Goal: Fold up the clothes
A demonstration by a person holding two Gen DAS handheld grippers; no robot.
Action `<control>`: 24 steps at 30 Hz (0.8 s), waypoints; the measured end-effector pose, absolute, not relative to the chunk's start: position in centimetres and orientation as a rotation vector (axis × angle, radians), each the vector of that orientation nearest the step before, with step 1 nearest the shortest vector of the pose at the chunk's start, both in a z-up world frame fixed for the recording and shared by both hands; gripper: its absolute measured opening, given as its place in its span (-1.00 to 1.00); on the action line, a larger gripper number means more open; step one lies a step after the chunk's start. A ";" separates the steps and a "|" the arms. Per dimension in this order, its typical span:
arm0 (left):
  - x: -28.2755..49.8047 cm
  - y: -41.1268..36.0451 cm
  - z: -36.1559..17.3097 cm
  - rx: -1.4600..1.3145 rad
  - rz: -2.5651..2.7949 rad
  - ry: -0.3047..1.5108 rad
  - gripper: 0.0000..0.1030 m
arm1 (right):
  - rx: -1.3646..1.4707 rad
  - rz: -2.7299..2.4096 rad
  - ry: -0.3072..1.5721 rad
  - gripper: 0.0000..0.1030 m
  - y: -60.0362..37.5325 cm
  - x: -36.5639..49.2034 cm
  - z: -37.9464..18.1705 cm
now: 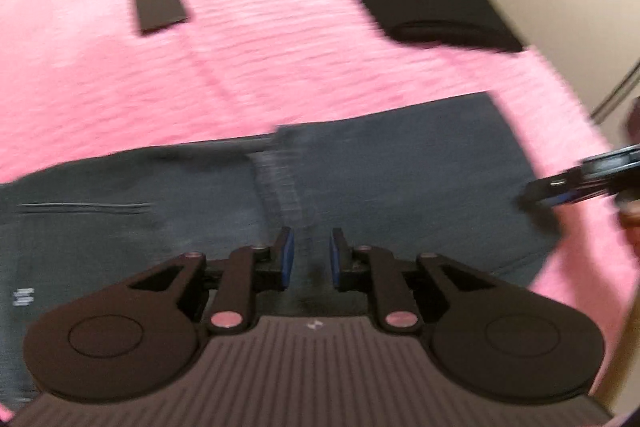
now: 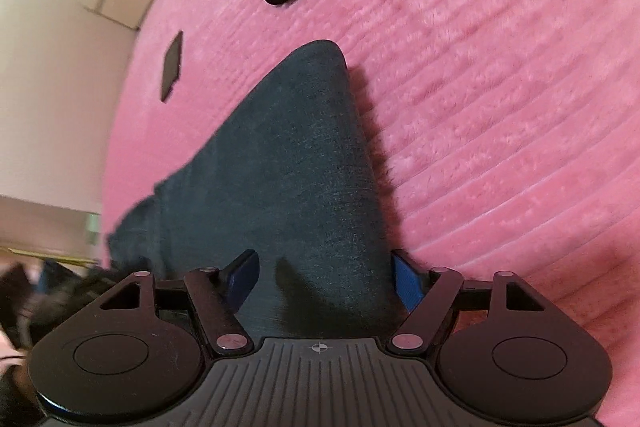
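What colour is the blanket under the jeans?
Pink, with a ribbed plush texture. The blanket shows best in the right wrist view, beside the dark blue-grey jeans.

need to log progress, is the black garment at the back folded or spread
Folded: the black garment lies as a compact thick rectangle with a rounded doubled edge on the pink blanket.

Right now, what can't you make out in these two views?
- Left wrist view: motion blur hides the seam detail on the dark jeans; their left end is cut off by the edge.
- Right wrist view: the right gripper body hides the jeans' near edge.
- Small black card: no detail legible.
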State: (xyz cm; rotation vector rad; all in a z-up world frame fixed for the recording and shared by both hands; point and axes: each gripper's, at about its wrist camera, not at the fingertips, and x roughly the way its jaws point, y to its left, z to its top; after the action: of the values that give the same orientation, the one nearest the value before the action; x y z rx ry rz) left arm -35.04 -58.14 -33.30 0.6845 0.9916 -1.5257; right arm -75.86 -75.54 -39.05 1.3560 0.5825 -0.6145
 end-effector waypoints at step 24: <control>-28.0 -48.1 -25.3 0.430 -1.269 0.993 -0.47 | 0.953 -0.424 0.659 -0.83 -67.6 -53.5 -17.1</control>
State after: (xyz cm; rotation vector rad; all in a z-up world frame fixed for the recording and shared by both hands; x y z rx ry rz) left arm -27.96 -48.11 -25.26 0.4304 0.9926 -1.2690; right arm -53.51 -67.59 -17.08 0.9533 0.6590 -0.4239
